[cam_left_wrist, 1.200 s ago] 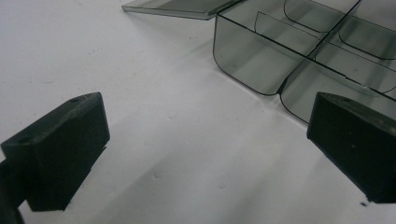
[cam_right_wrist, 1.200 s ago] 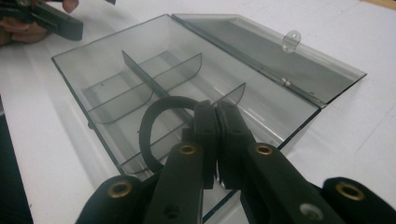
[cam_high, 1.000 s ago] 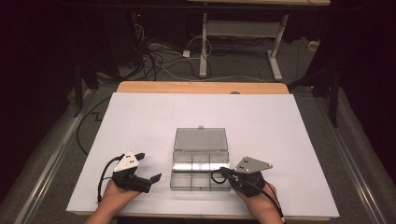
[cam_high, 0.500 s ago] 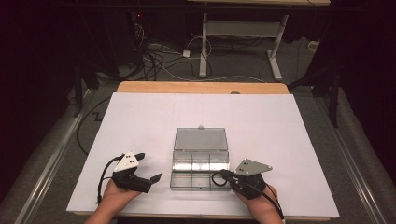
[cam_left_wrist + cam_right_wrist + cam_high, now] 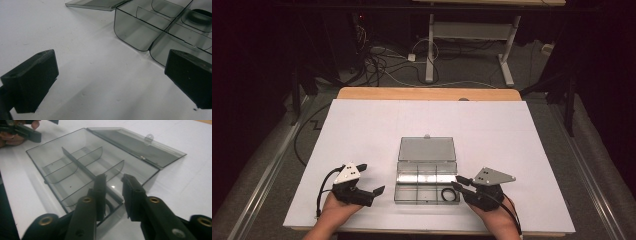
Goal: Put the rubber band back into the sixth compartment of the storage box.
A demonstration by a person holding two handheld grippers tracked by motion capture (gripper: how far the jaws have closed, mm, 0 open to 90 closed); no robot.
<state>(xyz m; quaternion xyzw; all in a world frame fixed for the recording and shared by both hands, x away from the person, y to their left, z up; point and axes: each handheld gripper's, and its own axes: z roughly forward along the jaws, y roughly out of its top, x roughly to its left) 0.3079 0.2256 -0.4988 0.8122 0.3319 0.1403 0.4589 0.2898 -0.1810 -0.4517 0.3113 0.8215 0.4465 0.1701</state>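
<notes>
A smoky clear compartment box [image 5: 412, 176] lies open on the white table, its lid [image 5: 427, 148] flat behind it. A black ring [image 5: 449, 194] lies in the front right compartment, also seen far off [image 5: 200, 16] and partly behind a jaw [image 5: 109, 206]. My right gripper [image 5: 455, 182] is at the box's right front corner. Its jaws have just been opening and stand a little apart above that compartment [image 5: 113, 178], nothing between them. My left gripper [image 5: 372, 178] rests left of the box, open wide and empty [image 5: 110, 75].
The box's other compartments [image 5: 75, 167] hold nothing. The other hand's gripper [image 5: 22, 131] shows at the far side of the box. White table surface [image 5: 362, 130] stretches around the box; a wooden edge [image 5: 427, 93] runs along the back.
The right gripper's jaws have parted from nearly shut, and the black ring now lies free in the front right compartment. The left gripper has not moved.
</notes>
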